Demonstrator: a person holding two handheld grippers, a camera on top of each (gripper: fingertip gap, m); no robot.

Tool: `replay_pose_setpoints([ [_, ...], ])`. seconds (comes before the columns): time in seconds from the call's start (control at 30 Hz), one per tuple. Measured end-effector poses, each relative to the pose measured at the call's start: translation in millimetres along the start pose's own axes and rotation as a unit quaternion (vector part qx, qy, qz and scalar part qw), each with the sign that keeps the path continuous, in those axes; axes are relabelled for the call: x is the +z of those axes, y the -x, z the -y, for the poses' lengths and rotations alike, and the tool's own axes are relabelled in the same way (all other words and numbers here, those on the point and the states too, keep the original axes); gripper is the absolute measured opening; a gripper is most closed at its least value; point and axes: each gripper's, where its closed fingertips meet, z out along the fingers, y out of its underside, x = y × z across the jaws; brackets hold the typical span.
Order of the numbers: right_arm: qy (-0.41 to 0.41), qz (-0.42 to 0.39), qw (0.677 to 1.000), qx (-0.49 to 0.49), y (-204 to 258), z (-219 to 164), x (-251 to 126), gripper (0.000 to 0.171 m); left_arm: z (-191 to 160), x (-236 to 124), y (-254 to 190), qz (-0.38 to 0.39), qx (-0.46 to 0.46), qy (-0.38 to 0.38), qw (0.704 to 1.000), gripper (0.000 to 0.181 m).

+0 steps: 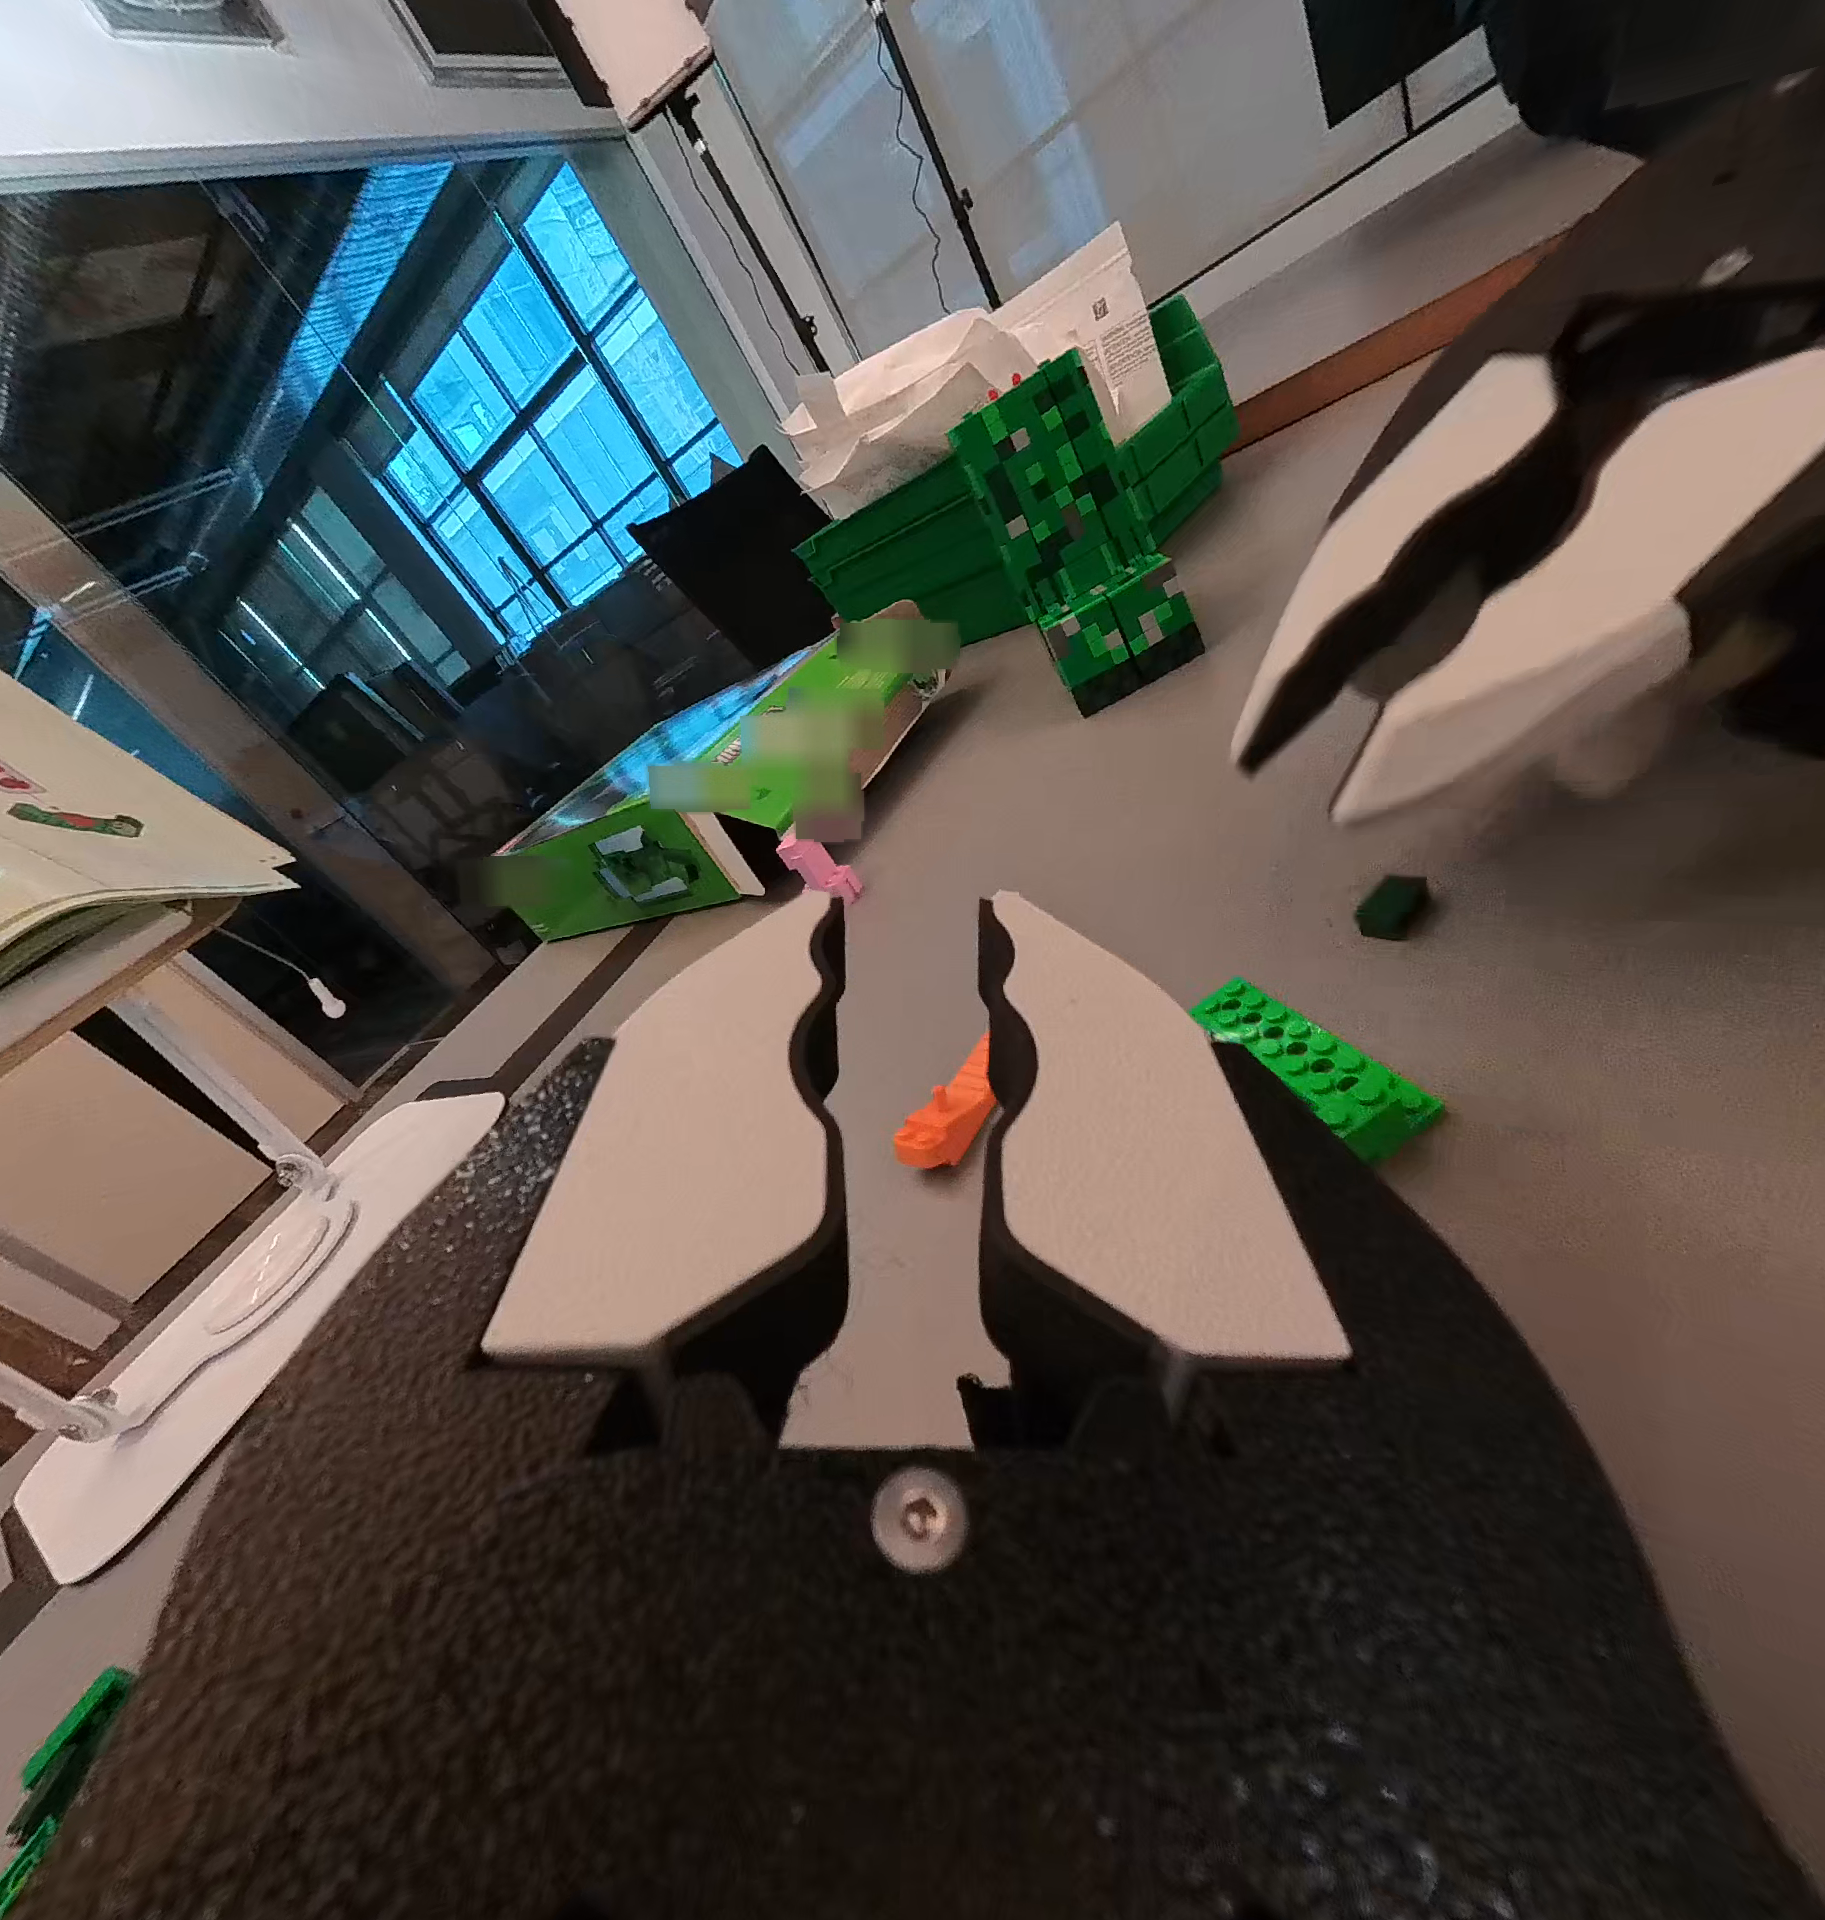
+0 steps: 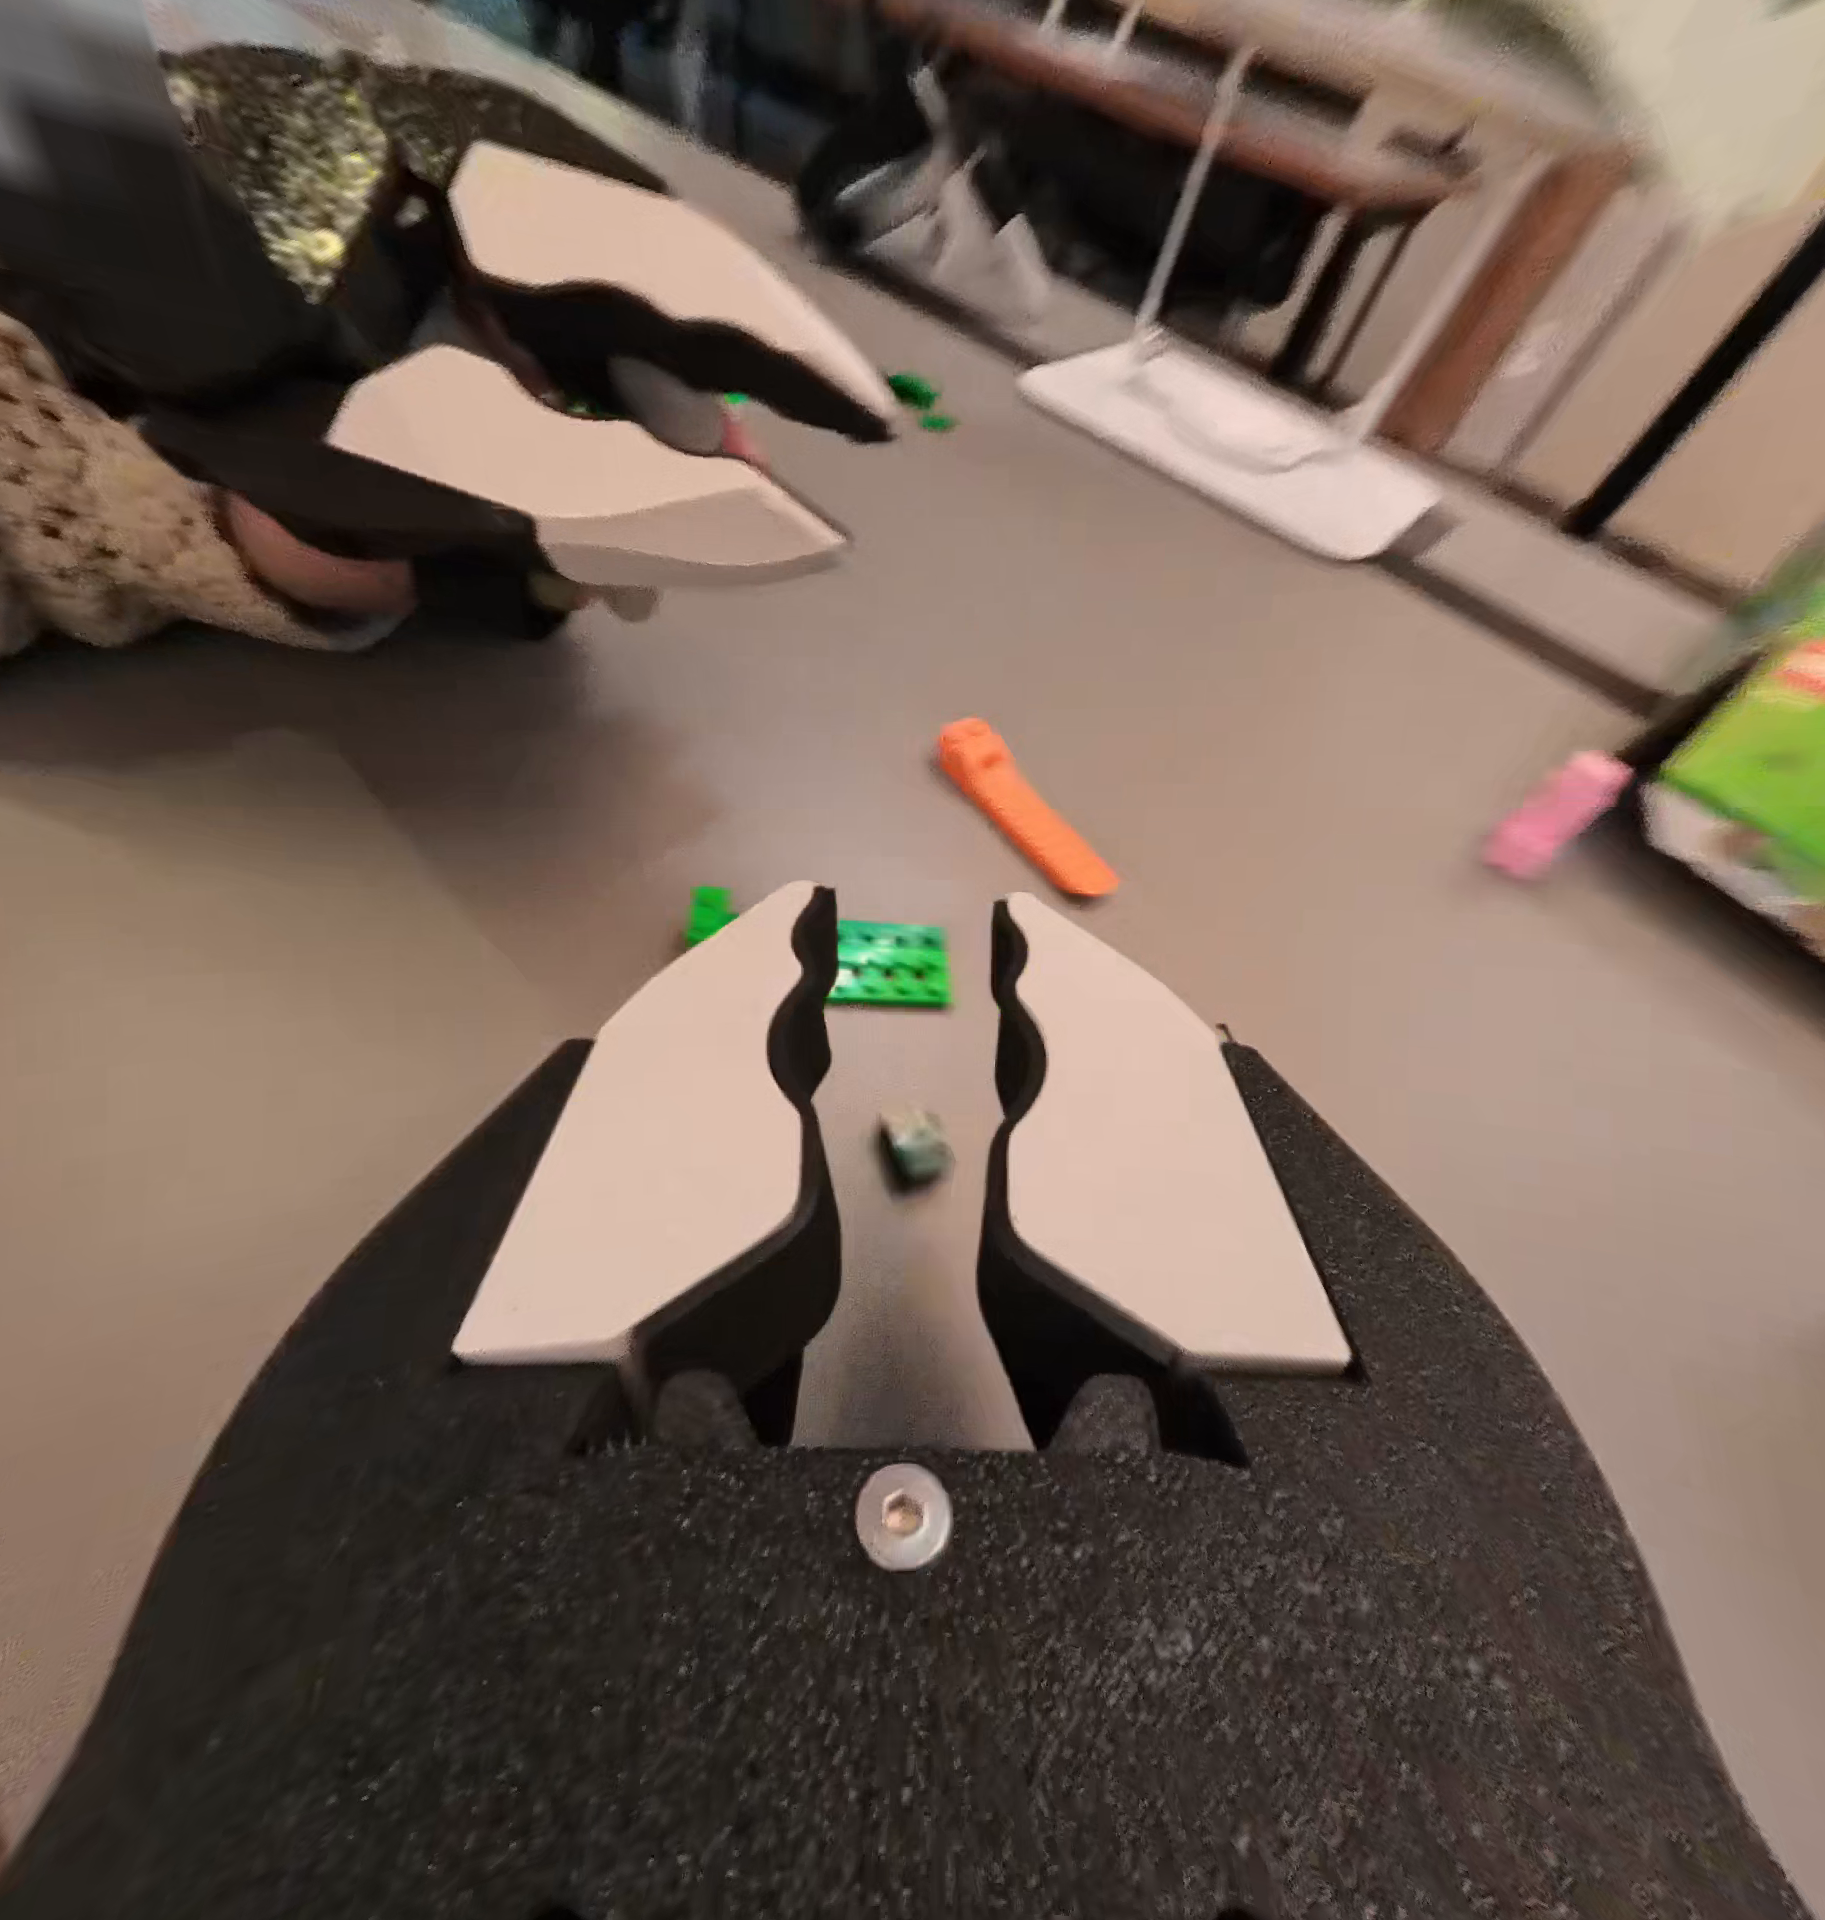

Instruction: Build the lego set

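My left gripper (image 1: 908, 904) is open and empty, held low over the grey table (image 1: 1510, 1351). An orange brick separator (image 1: 944, 1117) lies on the table between its fingers. A bright green studded plate (image 1: 1323, 1070) lies just to its right, and a small dark green brick (image 1: 1391, 906) lies beyond. My right gripper (image 2: 913, 904) is open and empty, with the small dark brick (image 2: 913, 1143) on the table between its fingers. The green plate (image 2: 887, 961) lies at its tips, and the separator (image 2: 1022, 805) lies farther ahead. A built green blocky figure (image 1: 1074, 520) stands at the back.
A pink piece (image 1: 820, 868) lies by the green set box (image 1: 659, 831). Green bins (image 1: 918, 561) with paper bags stand behind the figure. An open instruction booklet (image 1: 56, 862) sits on a stand with a white base (image 1: 212, 1299). Small green pieces (image 2: 913, 395) lie far ahead. The tips of one gripper are about 8 cm away from the tips of the other. The bright green studded plate (image 1: 1323, 1070) lies around 5 cm away from my right fingertips. My right gripper is the nearer one to the built green blocky figure (image 1: 1074, 520): about 25 cm, against 35 cm.
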Motion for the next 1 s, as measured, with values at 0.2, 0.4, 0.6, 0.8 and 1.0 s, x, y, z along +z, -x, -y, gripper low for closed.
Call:
replay_pose_setpoints([
  [0.2,-0.073,-0.086,0.994,-0.006,-30,6,-28,0.016,-1,2,-4,-0.010,0.003,0.003,1.000,0.024],
  [0.4,-0.071,-0.095,0.992,-0.037,-28,7,-26,0.014,0,-1,5,0.005,-0.020,-0.004,1.000,0.024],
  [0.6,-0.018,-0.019,0.996,-0.090,-2,-4,-9,0.005,-1,-1,11,0.009,-0.054,-0.008,0.998,0.025],
  [0.8,0.080,0.084,0.987,-0.115,45,-20,20,0.018,-1,0,2,-0.008,-0.035,-0.005,0.999,0.025],
  [1.0,0.124,0.135,0.982,-0.040,48,-25,33,0.020,-1,1,0,-0.015,-0.033,-0.004,0.999,0.025],
])
